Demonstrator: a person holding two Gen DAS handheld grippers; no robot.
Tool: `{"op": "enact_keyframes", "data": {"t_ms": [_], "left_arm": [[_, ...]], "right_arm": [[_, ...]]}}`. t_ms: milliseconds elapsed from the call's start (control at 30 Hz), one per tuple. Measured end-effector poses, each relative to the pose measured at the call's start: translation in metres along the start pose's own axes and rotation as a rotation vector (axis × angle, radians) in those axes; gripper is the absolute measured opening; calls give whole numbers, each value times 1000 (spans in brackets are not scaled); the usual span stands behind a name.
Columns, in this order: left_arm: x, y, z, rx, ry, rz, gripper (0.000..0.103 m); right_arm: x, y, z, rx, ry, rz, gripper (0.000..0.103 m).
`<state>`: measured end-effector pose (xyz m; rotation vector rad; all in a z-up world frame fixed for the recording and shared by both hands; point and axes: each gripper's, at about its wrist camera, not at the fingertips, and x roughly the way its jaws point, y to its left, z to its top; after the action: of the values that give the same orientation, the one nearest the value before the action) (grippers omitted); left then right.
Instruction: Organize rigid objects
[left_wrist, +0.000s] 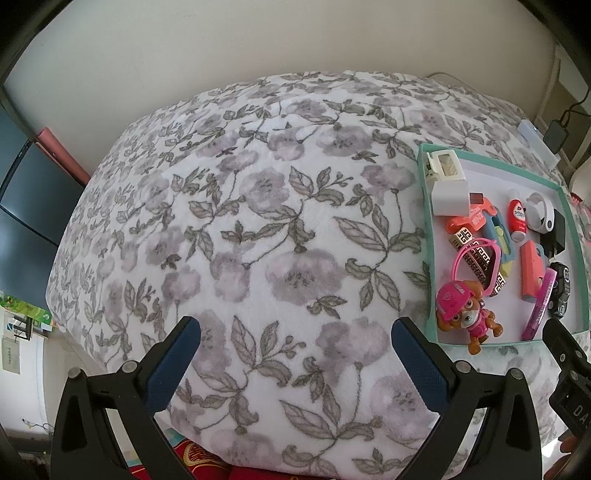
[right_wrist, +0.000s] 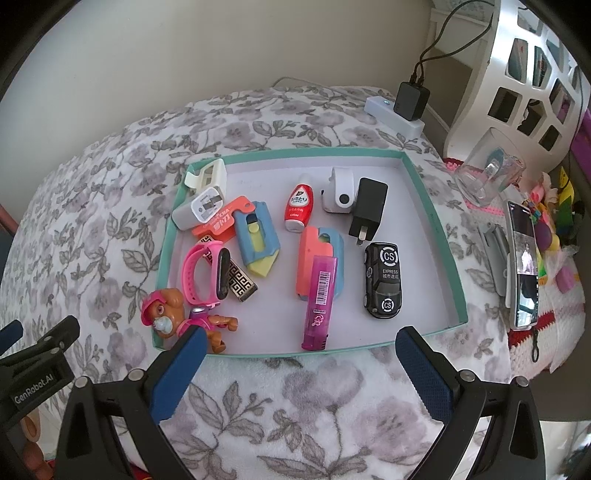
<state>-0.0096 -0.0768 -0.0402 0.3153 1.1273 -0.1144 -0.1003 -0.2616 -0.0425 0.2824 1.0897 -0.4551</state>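
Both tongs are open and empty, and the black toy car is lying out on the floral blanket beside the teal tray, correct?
Not quite. The black toy car lies inside the teal tray, near its right wall, not on the floral blanket; the right wrist view shows this plainly. The rest stands: the left tongs and right tongs are open and empty.

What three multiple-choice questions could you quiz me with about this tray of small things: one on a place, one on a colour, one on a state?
1. Where does the toy puppy lie?
A. near-left corner of the tray
B. far-right corner
C. on the blanket outside

2. What colour is the toy car?
A. white
B. black
C. red

3. How is the right gripper?
A. shut on the car
B. shut on nothing
C. open and empty

Answers: 1 A, the puppy sits at the near-left rim. 2 B, its body is black. 3 C, its fingers stand wide apart over the floral blanket.
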Motion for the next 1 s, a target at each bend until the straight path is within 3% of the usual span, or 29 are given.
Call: {"op": "enact_keyframes", "data": {"t_ms": [1000], "left_arm": [[3,-1,0,-2,11,1,103]], "right_arm": [[2,4,0,-20,8,-3,103]]}}
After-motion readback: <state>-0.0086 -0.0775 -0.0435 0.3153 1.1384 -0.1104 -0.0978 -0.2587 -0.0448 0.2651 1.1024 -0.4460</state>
